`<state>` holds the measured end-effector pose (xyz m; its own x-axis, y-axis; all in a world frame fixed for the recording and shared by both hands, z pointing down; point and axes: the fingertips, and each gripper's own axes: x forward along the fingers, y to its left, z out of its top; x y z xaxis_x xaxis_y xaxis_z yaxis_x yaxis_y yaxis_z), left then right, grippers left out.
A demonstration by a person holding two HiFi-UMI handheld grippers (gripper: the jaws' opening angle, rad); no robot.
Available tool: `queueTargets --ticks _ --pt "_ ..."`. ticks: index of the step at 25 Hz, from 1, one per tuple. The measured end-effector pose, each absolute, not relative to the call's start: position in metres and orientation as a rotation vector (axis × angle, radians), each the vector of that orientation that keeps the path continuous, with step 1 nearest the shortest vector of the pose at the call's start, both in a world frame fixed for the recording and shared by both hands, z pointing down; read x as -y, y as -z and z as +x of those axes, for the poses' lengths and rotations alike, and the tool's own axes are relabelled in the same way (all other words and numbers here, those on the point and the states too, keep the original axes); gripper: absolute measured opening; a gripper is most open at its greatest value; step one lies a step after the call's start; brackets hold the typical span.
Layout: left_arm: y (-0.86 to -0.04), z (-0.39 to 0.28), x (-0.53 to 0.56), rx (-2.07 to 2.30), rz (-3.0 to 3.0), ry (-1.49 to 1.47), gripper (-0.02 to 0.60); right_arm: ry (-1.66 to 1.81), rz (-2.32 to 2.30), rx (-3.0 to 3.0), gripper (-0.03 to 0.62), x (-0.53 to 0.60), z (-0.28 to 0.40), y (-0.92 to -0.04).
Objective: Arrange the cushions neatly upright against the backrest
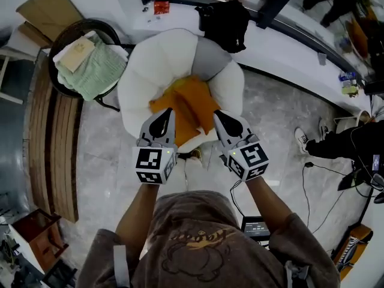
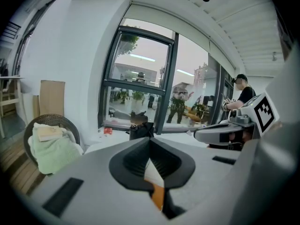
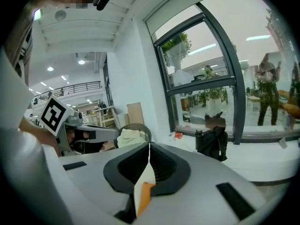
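While the white armchair (image 1: 153, 65) is viewed from above, the left tool (image 1: 163, 116) is seen with jaws pressed together at the near edge of the orange cushion (image 1: 193, 101), which lies slumped on the seat near a grey cushion (image 1: 209, 60). The right tool (image 1: 222, 119) is likewise closed at the cushion's other near corner, possibly nipping fabric.

soft orange cloth cushion (image 1: 189, 101) on plush white chair (image 1: 150, 65), glossy stone floor (image 1: 276, 119).

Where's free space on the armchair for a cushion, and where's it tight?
Free: the armchair's white back, left of the grey cushion, and the grey floor to the chair's right. Crowded: the seat centre, filled by the orange cushion, and the wicker chair, heaped with green towels.
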<state>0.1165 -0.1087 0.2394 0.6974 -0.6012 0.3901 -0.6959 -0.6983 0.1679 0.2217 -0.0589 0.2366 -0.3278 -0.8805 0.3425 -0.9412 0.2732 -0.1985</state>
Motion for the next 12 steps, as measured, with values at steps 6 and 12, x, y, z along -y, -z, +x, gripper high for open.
queueTargets --ticks 6,12 --pt "-0.268 0.112 0.138 1.017 2.566 -0.445 0.005 -0.584 1.712 2.363 0.021 0.09 0.212 -0.265" --pt "-0.301 0.112 0.172 1.016 2.557 -0.462 0.005 -0.59 1.713 2.347 0.021 0.118 0.206 -0.296"
